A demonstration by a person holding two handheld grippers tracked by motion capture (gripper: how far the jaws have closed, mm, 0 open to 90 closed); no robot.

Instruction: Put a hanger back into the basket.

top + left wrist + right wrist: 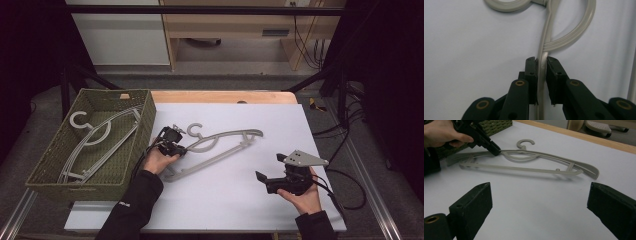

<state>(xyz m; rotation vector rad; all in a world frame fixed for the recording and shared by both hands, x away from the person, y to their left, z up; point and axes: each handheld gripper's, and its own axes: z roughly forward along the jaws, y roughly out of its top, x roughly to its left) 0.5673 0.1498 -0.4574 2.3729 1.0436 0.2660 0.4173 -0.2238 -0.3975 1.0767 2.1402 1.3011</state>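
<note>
Hanger (220, 146): flat on worktop (260, 200), long axis slanting away from basket (60, 165). Left claw (542, 72) clamps its near arm; right claw (539, 202) open, well apart.

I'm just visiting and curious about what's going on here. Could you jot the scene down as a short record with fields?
Work in hand: picking up a grey plastic clothes hanger lying on the white table sheet
Left gripper: shut on the hanger's upper arm, beside the hook
Right gripper: open, holding nothing, apart from the hanger
Basket: green woven basket at the table's left edge
In the basket: a second grey hanger
</note>
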